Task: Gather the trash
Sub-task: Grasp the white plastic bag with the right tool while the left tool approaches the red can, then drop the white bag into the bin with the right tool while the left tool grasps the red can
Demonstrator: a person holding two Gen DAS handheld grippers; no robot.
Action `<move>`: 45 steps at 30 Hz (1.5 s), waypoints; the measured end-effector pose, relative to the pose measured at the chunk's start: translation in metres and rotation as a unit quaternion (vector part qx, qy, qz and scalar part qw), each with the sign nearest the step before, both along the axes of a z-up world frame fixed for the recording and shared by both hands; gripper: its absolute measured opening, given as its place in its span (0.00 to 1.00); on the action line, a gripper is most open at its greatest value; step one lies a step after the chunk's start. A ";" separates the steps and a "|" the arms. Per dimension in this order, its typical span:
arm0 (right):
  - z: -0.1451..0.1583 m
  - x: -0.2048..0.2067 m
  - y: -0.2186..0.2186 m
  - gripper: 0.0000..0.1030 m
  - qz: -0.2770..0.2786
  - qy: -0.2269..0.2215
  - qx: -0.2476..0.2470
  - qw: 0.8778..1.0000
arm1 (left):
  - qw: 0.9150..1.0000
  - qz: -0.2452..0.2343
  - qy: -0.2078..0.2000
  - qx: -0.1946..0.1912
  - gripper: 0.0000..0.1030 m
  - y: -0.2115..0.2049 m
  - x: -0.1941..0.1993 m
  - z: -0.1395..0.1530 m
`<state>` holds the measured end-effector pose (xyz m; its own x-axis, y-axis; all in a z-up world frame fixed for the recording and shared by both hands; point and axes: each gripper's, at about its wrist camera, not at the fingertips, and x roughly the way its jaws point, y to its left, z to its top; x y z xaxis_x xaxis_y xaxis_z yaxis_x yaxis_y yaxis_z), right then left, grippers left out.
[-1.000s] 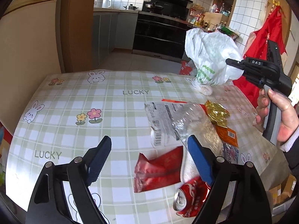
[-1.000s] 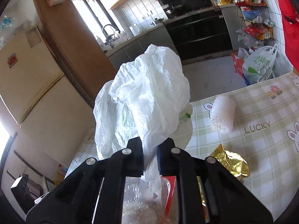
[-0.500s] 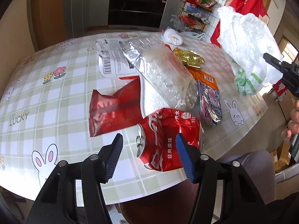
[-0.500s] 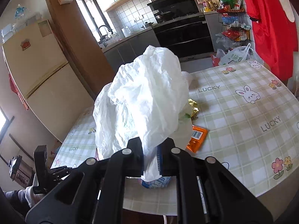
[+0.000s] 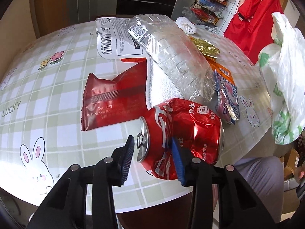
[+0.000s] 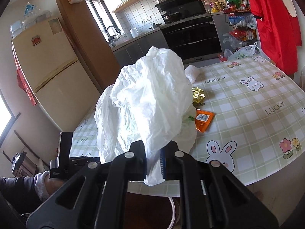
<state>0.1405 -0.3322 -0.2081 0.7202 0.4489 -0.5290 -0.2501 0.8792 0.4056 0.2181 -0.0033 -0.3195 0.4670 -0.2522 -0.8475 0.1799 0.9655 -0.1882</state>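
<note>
The left gripper [image 5: 151, 151] is lowered over the near edge of the table [image 5: 63, 133], and its jaws are closing around the top end of a crushed red can [image 5: 183, 131], which lies on its side between them. The right blue pad seems to be pressed into the can's dented side; whether the left pad touches the lid cannot be told. Just beyond the can, a red snack wrapper [image 5: 114, 97] is seen to the left and a crumpled clear plastic bottle [image 5: 171, 57] straight ahead. A small printed sachet [image 5: 227, 97] is found right of the bottle, and a gold foil wrapper [image 5: 205, 46] farther off. A white labelled packet [image 5: 116, 36] lies at the far side.

The right gripper [image 6: 154, 158] is clamped together on the gathered edge of a white plastic bag [image 6: 146, 99], which is held up before it at the table's edge. Beyond the bag, an orange packet [image 6: 205, 120] is seen on the cloth.
</note>
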 end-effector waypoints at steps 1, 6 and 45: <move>-0.001 -0.003 0.001 0.13 0.000 0.000 -0.001 1.000 | 1.000 0.003 -0.004 -0.003 0.31 0.000 -0.002 0.001; -0.007 -0.015 0.005 0.13 0.003 0.006 -0.007 1.000 | 0.999 0.014 -0.038 -0.018 0.30 0.003 -0.020 0.021; -0.044 -0.066 0.138 0.38 0.196 0.113 -0.154 0.962 | 0.969 0.125 -0.196 -0.085 0.30 0.080 -0.145 0.130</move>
